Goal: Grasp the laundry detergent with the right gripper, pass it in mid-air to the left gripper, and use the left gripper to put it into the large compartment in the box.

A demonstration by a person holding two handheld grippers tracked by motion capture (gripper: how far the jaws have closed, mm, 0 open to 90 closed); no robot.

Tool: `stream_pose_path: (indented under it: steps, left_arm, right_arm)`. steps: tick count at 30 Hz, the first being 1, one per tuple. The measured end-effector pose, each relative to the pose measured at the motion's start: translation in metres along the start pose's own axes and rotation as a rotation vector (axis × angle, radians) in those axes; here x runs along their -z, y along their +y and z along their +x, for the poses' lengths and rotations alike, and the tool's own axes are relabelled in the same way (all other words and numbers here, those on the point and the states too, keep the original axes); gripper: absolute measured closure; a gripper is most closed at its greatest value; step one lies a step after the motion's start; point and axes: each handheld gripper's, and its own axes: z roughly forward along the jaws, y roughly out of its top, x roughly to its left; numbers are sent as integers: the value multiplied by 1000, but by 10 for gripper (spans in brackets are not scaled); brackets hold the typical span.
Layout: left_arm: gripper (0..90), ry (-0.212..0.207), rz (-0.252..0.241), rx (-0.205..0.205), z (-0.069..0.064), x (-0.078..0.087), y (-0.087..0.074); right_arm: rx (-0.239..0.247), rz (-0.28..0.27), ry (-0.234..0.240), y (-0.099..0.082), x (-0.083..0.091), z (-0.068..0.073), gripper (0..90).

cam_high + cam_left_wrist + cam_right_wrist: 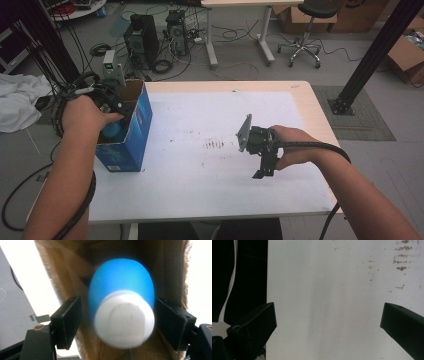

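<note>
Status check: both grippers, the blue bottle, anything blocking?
Left gripper open, inside blue box. Blue bottle loose between jaws. Right gripper open over table. Nothing blocking.

Office stool [305, 30], computer towers [142, 40], white cloth [17, 100], cardboard boxes [407, 57]

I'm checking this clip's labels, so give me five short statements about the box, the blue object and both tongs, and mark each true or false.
1. The left tongs reach into the open blue cardboard box. True.
2. The blue object with a white cap lies on the open table. False: it is inside the box, between the left jaws.
3. The left jaws clamp it tightly. False: a gap shows at one jaw.
4. The right tongs are open with nothing between them. True.
5. The box stands at the table's right edge. False: it is at the left edge.
</note>
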Motion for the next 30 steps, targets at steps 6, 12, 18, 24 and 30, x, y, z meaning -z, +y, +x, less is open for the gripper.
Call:
stream_pose_path:
  steps: [6,12,18,24,30]
  left_arm:
    - [222,16,-16,-15,-1,15,-5]
    - [192,20,-9,-21,-3,22,-7]
    - [159,34,-21,-27,-6,35,-8]
    - [140,42,-29,-38,-11,47,-8]
    - [90,49,-38,-60,-19,53,-8]
  right_arm:
    - [3,-4,-3,2,1,-1,1]
    - [8,-7,-7,4,1,-1,0]
    - [7,-5,-7,4,3,0,0]
    - [2,-7,-16,3,6,1,1]
    - [2,-22,-15,2,4,2,0]
